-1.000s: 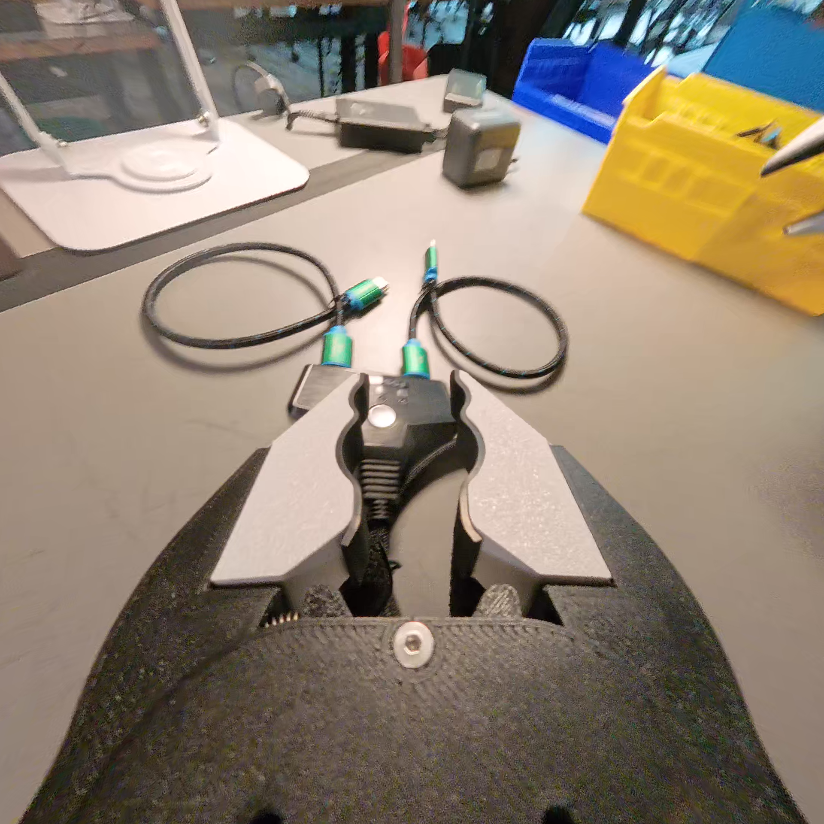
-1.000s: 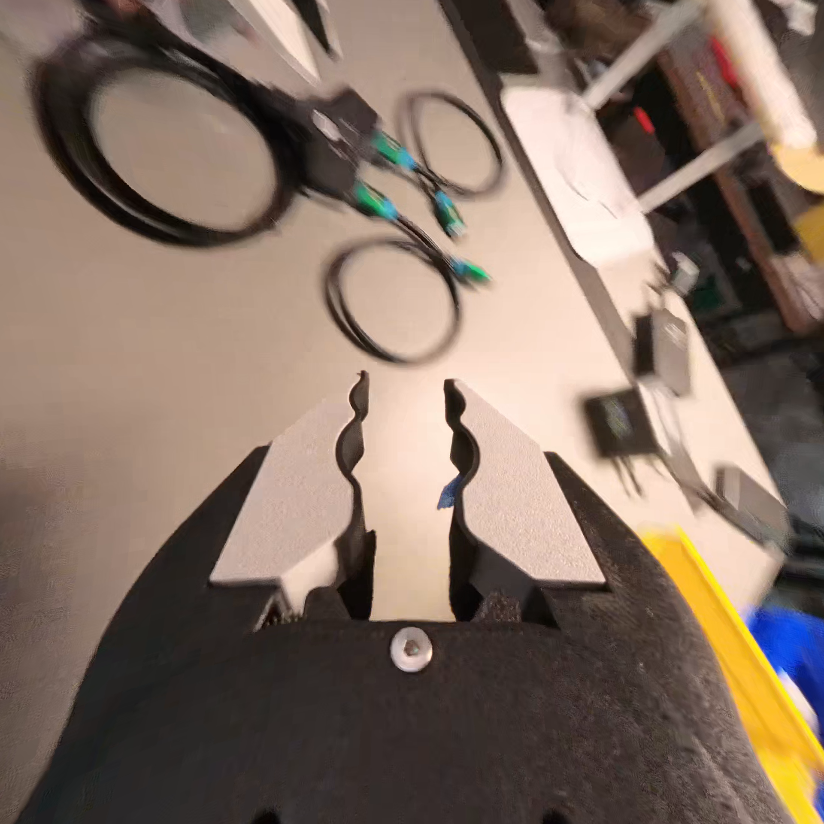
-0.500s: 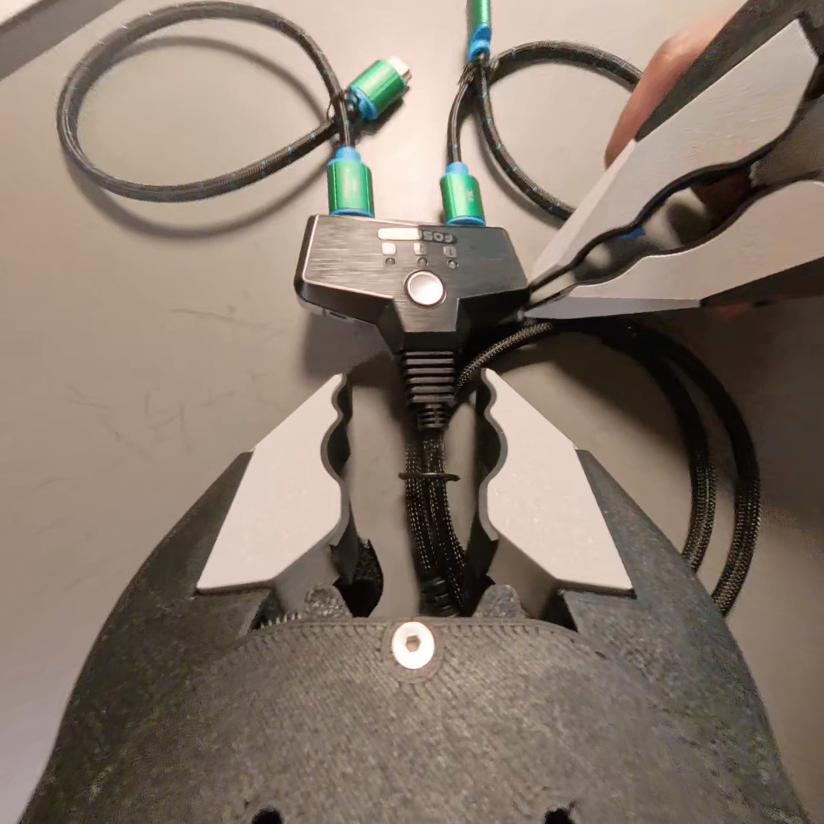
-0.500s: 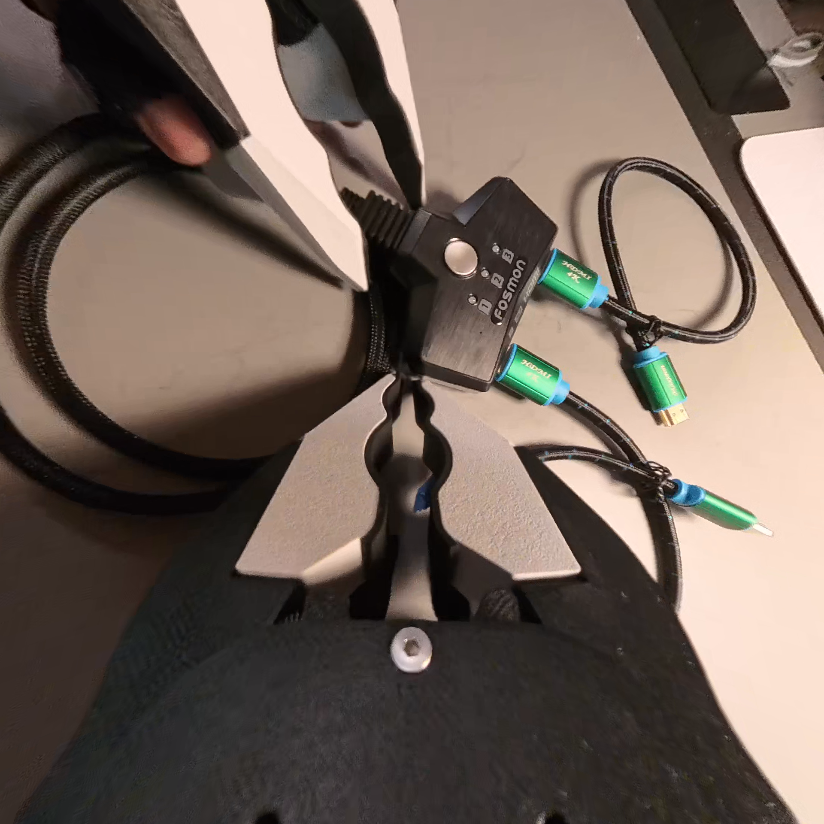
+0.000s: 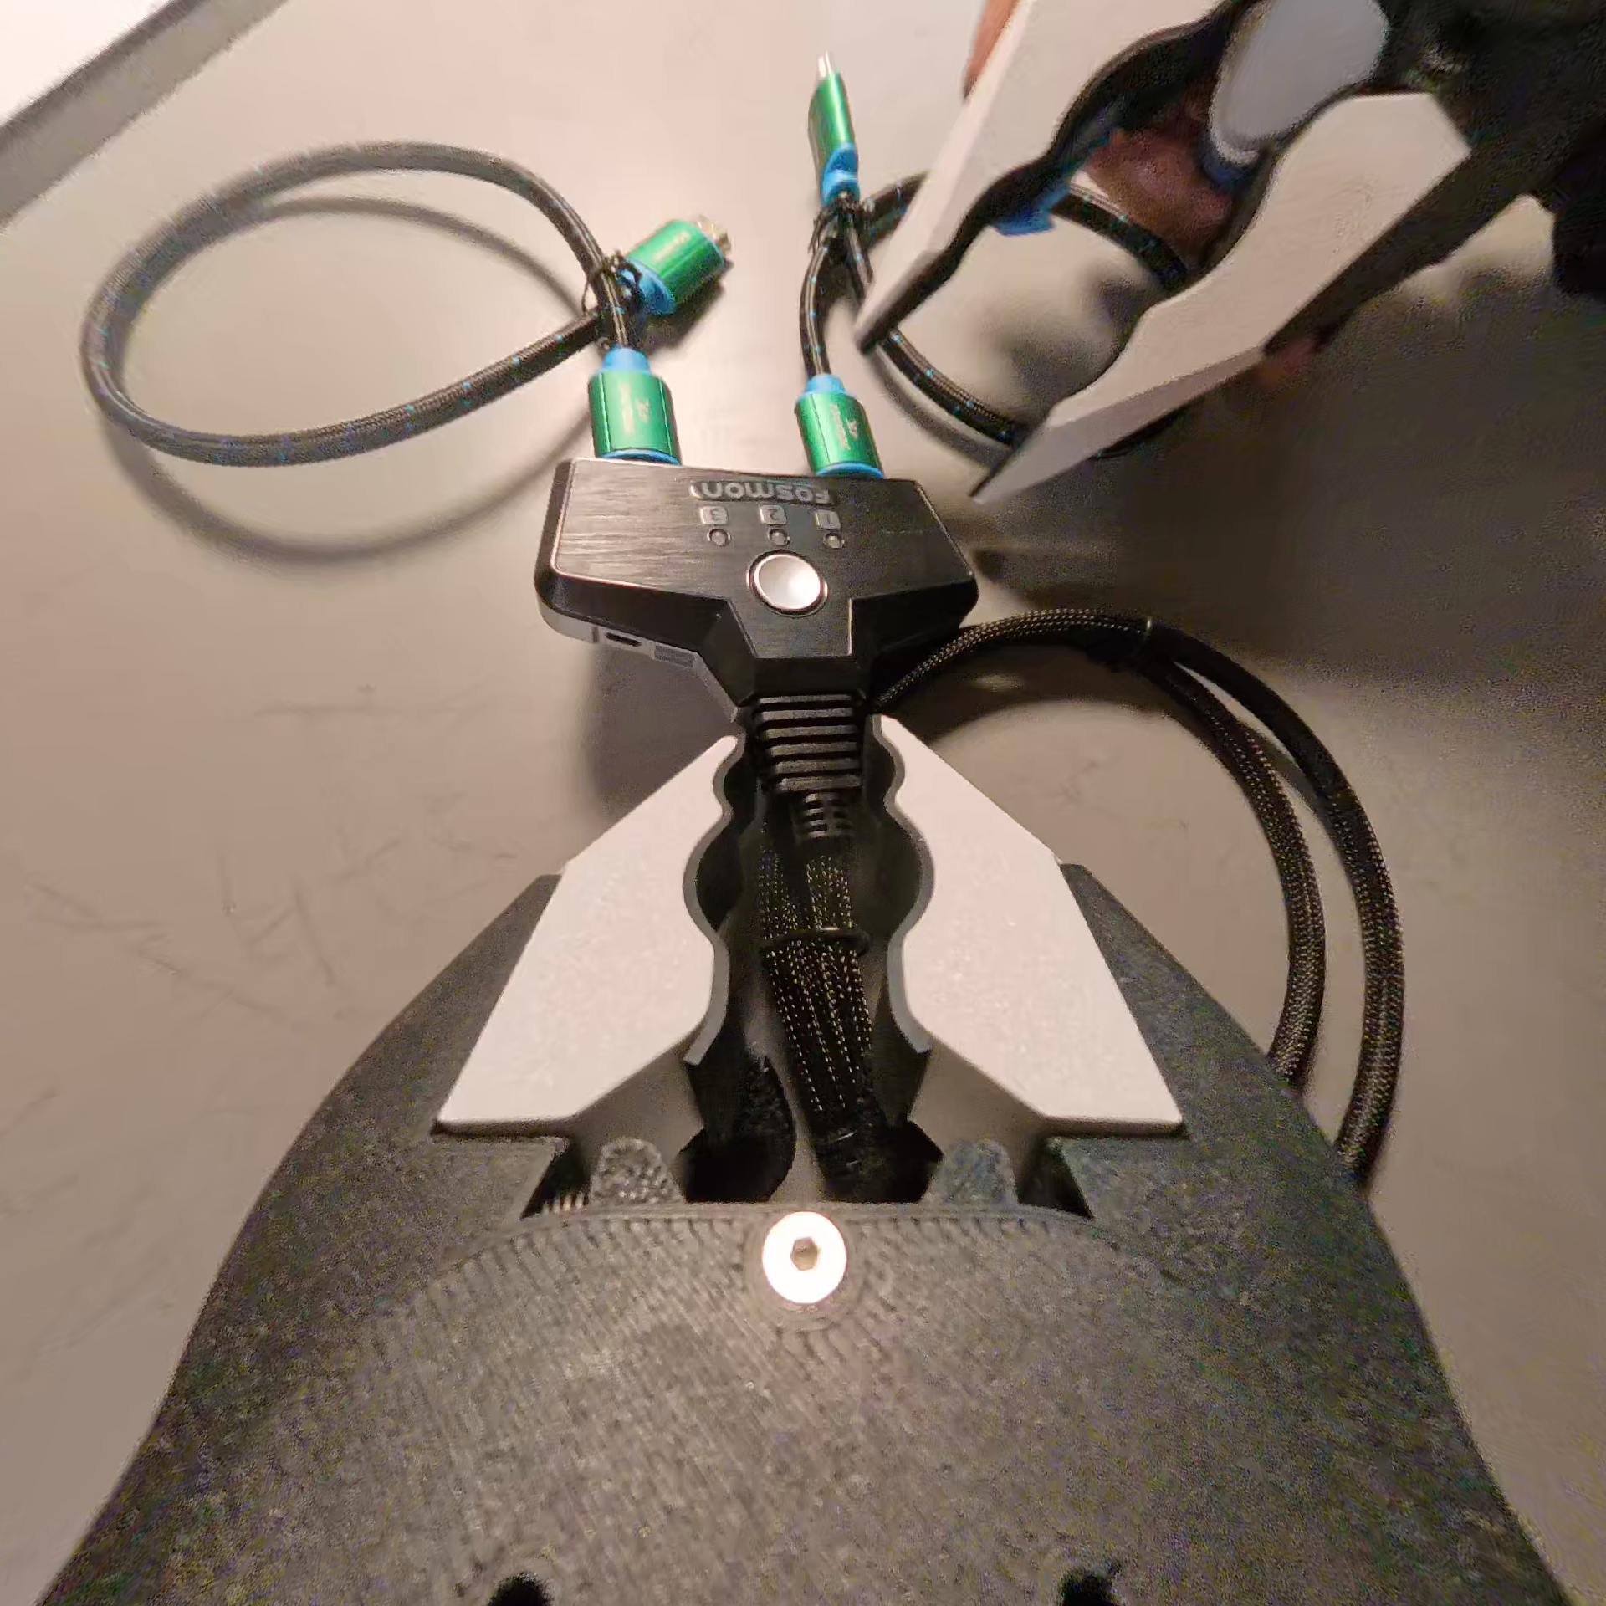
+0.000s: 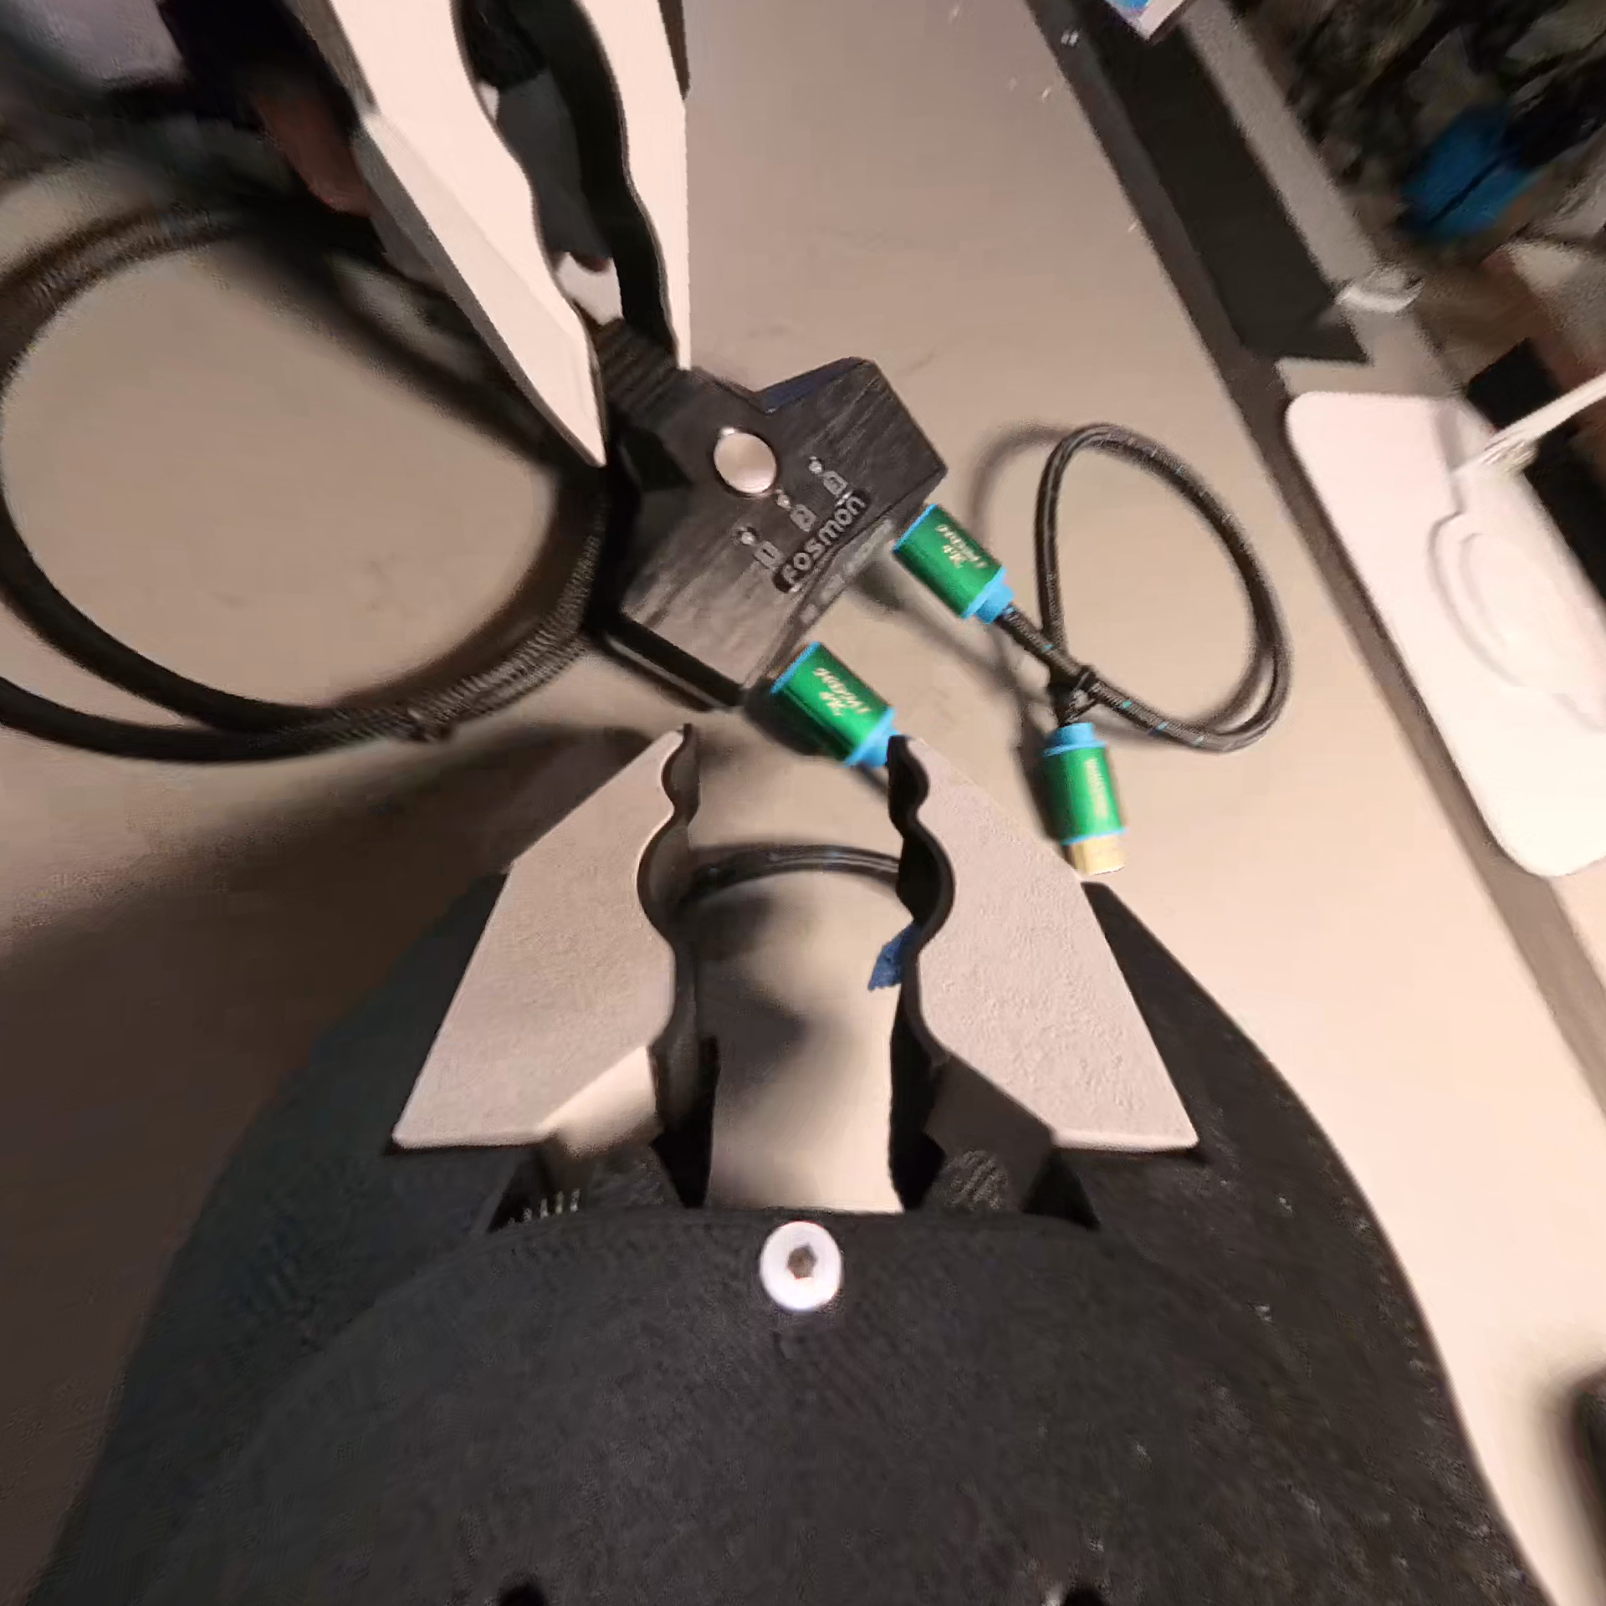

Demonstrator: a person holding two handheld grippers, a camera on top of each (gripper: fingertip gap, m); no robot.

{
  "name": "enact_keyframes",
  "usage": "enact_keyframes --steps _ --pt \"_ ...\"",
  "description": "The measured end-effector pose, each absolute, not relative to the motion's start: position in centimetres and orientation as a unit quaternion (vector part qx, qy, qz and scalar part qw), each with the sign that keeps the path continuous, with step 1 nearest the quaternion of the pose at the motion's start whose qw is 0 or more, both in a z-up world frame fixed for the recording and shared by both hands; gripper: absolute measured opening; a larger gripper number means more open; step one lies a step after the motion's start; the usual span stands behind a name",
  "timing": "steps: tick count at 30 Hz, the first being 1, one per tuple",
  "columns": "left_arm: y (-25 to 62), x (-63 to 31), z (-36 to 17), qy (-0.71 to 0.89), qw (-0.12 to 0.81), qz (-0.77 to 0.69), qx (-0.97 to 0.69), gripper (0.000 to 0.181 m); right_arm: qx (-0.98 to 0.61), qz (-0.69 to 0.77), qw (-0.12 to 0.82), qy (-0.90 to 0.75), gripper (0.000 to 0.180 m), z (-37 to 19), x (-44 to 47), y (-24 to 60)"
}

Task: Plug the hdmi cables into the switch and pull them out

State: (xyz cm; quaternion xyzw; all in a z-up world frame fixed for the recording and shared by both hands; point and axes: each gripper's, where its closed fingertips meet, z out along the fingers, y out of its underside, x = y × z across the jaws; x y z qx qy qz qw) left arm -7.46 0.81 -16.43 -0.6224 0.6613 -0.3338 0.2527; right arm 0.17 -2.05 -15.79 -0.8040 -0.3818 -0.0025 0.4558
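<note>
The black switch (image 5: 756, 556) lies flat on the grey table (image 5: 261, 782). Two green HDMI plugs (image 5: 633, 423) (image 5: 839, 434) sit in its far ports. Their short braided cables loop back to free green plugs (image 5: 682, 261) (image 5: 830, 113). My left gripper (image 5: 808, 756) is shut on the ribbed collar of the switch's own cable. My right gripper (image 6: 791, 743) is open and empty, its right fingertip beside the nearer plugged connector (image 6: 830, 700). The switch (image 6: 765, 539) and the left gripper (image 6: 639, 382) also show in the right wrist view. The right gripper (image 5: 921, 417) shows in the left wrist view.
The switch's thick black cable (image 5: 1304, 782) coils in a loop to the right of my left gripper and shows in the right wrist view (image 6: 261, 695). A white flat stand base (image 6: 1477, 626) lies at the table's far side. A person's fingers hold the right gripper (image 5: 1286, 122). There is about 9 cm between the tips of the two grippers.
My left gripper has closed on the switch's cable collar. My right gripper has opened and shifted from the switch's corner to the nearer green plug.
</note>
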Motion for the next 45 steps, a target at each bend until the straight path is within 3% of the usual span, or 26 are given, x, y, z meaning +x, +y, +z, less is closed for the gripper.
enact_keyframes --steps 9,12,17,22,24,28,32,43,45 --pt "-0.8 -7.7 -13.3 0.752 0.367 -0.297 -0.461 0.024 -0.75 -0.109 0.444 -0.478 0.044 -16.2 -0.9 -2.2" --pt "-0.3 -7.6 -12.5 0.746 0.393 -0.295 -0.45 0.024 -0.752 -0.155 0.433 -0.473 0.026 -16.1 -0.4 -1.6" --pt "2.4 -7.2 -11.0 0.707 0.465 -0.244 -0.474 0.028 -0.754 -0.192 0.451 -0.437 0.022 -15.4 0.4 -0.3" --pt "5.3 -8.0 -5.2 0.619 0.596 -0.165 -0.484 0.027 -0.769 -0.229 0.462 -0.377 0.02 -14.7 2.8 1.0" --pt "3.7 -7.6 -4.8 0.61 0.567 -0.226 -0.505 0.025 -0.768 -0.242 0.475 -0.355 0.02 -14.1 3.5 1.4" --pt "0.8 -5.4 -6.7 0.506 0.397 -0.434 -0.631 0.032 -0.746 -0.283 0.507 -0.325 0.02 -12.2 3.9 1.8" --pt "-1.8 -3.7 -7.6 0.439 0.284 -0.571 -0.633 0.035 -0.707 -0.337 0.532 -0.323 0.02 -10.3 3.4 1.6" --pt "-1.2 -3.2 -6.0 0.36 0.279 -0.664 -0.593 0.036 -0.599 -0.396 0.582 -0.382 0.019 -7.6 -0.8 0.1" --pt "-1.1 -3.2 -6.6 0.368 0.288 -0.65 -0.599 0.03 -0.586 -0.405 0.582 -0.393 0.018 -7.7 -1.6 0.0"
